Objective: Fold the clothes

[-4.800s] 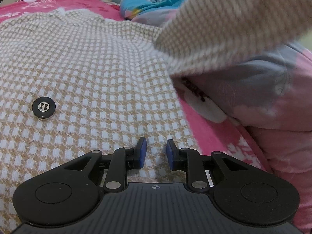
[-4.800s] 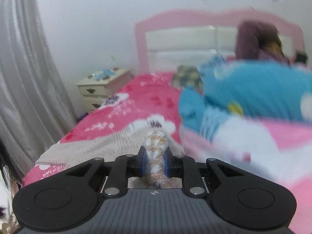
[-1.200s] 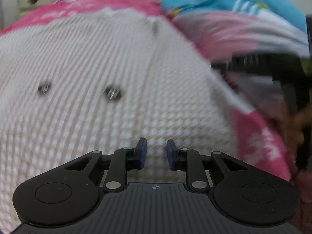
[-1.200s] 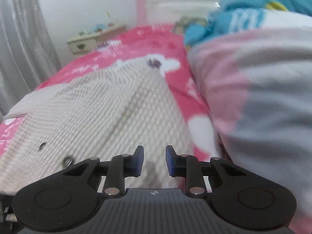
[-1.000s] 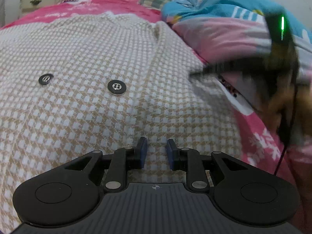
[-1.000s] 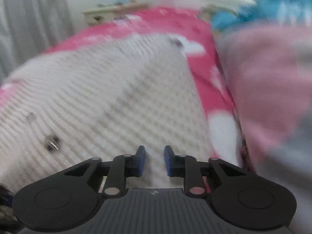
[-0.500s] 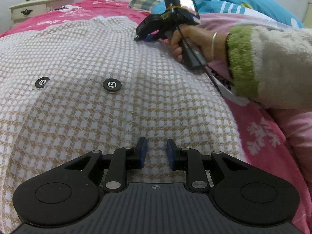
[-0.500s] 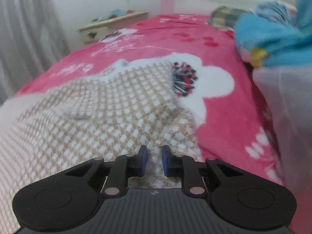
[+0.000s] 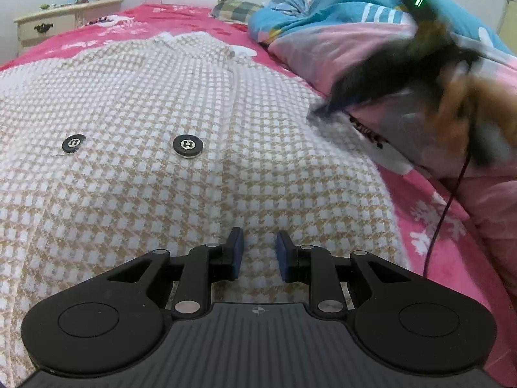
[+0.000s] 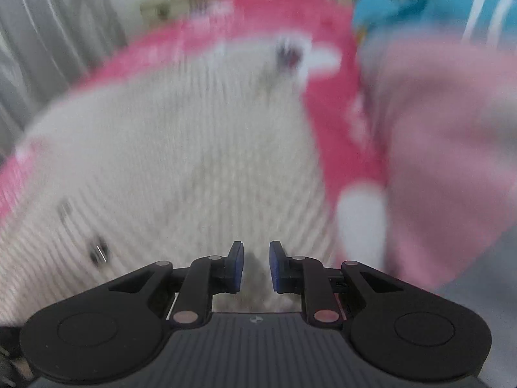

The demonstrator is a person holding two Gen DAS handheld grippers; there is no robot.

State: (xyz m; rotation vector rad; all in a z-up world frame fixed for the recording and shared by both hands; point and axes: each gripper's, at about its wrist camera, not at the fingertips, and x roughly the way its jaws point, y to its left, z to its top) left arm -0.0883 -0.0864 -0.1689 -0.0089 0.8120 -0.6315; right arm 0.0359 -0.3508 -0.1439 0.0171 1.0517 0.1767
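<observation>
Withdrawn right claw (image 10: 255, 266) gapes empty above checked cardigan (image 9: 200, 168).

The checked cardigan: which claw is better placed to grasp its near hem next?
Probably left. The left claw hovers open and steady over the checked cardigan near its hem; the right claw view is motion-blurred.

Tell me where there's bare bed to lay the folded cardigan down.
Bare pink bedsheet lies beyond the checked cardigan, toward the nightstand and headboard. A narrow strip runs between the cardigan's right edge and the bunched quilt. That right side is crowded: quilt plus the blurred right gripper.
</observation>
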